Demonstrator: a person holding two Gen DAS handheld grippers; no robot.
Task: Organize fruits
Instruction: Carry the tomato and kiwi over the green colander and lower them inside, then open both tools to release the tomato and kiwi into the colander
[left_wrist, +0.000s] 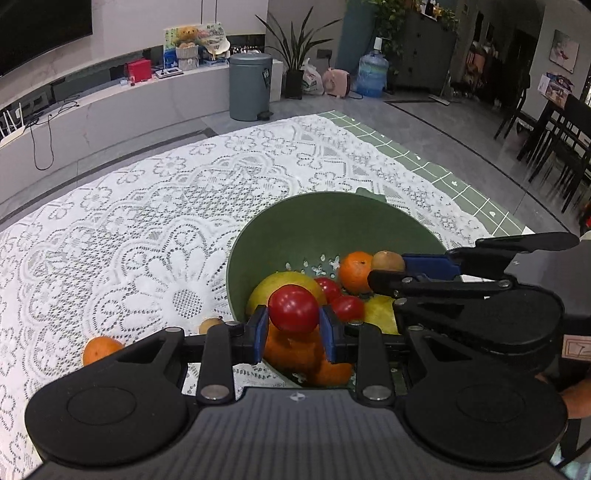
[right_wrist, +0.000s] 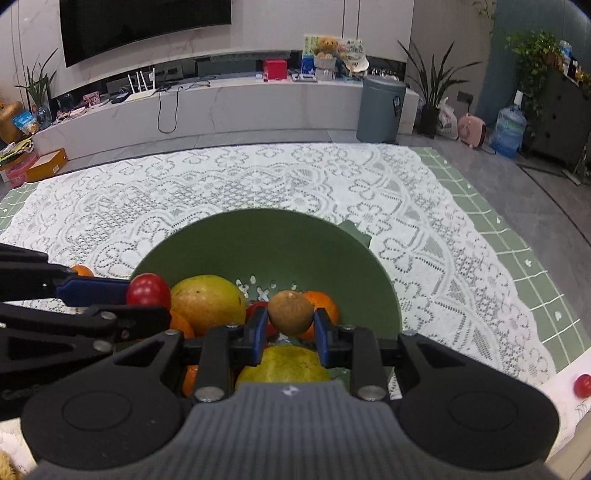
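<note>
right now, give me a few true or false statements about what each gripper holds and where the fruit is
1. The left gripper grips a red tomato. True.
2. The right gripper is empty. False: it grips a brown kiwi.
3. The green bowl holds no fruit. False: a mango and other fruit lie in it.
4. An orange lies on the lace tablecloth outside the bowl. True.
5. Both grippers are above the bowl. True.
</note>
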